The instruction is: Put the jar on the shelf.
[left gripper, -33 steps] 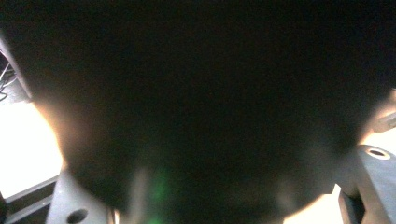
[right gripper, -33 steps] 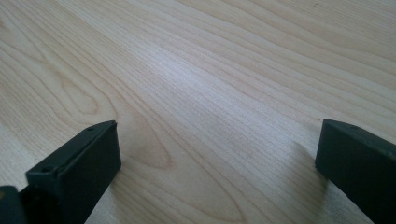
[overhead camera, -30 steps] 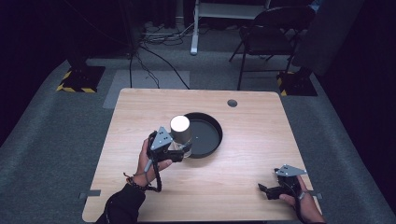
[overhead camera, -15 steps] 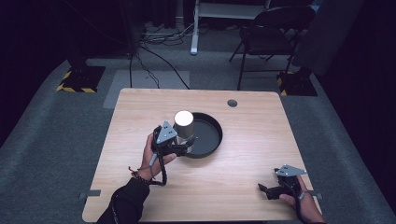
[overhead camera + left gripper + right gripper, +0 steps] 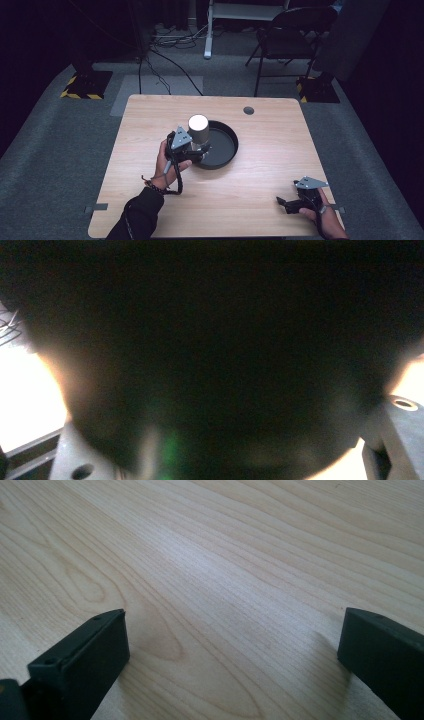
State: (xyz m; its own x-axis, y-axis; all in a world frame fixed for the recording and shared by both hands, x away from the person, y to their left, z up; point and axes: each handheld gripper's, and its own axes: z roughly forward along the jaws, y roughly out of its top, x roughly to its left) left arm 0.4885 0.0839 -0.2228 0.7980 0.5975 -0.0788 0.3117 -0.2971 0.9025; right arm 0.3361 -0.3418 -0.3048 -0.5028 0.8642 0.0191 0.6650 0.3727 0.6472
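Metal can [image 5: 199, 130] is clamped in left gripper [image 5: 196, 148], held above the near-left rim of the black round pan [image 5: 226, 146]. Right gripper [image 5: 286, 204] is parked with jaws wide, empty. Next: can lowered upright into pan, then released.

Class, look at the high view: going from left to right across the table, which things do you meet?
Left hand → left gripper → grey can → black pan → table grommet → right gripper → right hand.
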